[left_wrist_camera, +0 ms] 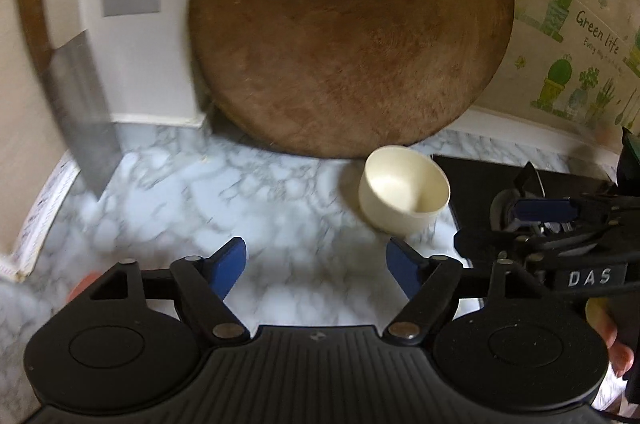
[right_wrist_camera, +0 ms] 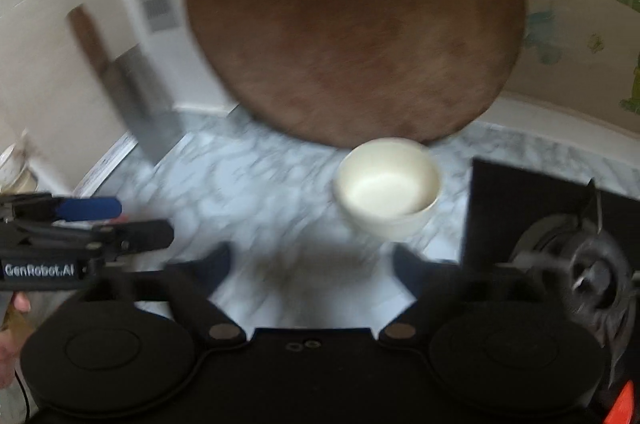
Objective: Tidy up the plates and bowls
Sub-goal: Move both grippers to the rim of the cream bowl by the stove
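Marble counter (left_wrist_camera: 168, 200), cream bowl (left_wrist_camera: 404, 192) before leaning board (left_wrist_camera: 352, 24), both claws wide, empty.

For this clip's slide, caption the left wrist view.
Open left gripper faces a cream bowl on marble counter, before a leaning round board.

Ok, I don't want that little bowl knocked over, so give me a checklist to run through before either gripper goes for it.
1. Left gripper open and empty: ok.
2. Right gripper open and empty: ok, though that view is blurred.
3. Bowl upright on the counter: ok; whether it touches the cutting board behind it: cannot tell.
4. Path to the bowl free: ok from both wrist views.
5. Stove beside the bowl's right clear of the approach: cannot tell, it sits close.
6. Cleaver at the left wall out of the way: ok.
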`<state>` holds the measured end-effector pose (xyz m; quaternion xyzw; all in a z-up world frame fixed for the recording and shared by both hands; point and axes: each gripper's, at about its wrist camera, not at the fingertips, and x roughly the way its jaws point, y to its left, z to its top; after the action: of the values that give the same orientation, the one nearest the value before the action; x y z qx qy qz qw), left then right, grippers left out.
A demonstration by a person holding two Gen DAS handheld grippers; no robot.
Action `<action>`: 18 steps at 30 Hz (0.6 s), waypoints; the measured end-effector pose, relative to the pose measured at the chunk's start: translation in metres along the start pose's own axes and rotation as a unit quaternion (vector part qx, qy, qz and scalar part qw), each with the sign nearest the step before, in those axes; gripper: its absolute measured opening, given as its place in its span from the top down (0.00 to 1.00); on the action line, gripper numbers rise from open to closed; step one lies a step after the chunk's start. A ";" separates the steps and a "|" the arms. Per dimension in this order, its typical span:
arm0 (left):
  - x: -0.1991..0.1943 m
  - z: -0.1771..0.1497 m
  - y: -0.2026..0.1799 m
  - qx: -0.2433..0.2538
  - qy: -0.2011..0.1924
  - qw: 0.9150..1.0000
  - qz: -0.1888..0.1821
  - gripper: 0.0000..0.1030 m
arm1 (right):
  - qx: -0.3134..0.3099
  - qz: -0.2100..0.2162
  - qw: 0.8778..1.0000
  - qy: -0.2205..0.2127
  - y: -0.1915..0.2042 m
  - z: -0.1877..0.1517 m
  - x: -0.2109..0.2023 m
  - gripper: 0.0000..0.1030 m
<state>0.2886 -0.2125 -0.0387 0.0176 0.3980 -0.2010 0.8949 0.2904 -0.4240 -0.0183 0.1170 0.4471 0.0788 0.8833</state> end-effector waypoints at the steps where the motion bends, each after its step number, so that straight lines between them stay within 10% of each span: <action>1: 0.007 0.005 -0.003 -0.003 -0.001 1.000 0.000 0.25 | -0.001 -0.003 1.000 0.000 -0.004 0.004 0.002 0.07; 18: 0.114 0.040 -0.047 -0.003 0.026 1.000 0.000 0.25 | 0.098 -0.018 0.993 0.071 -0.110 0.059 0.096 0.09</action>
<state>0.3681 -0.3024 -0.0869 0.0202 0.4214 -0.1994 0.8844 0.3987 -0.5140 -0.0892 0.1885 0.5164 0.0268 0.8349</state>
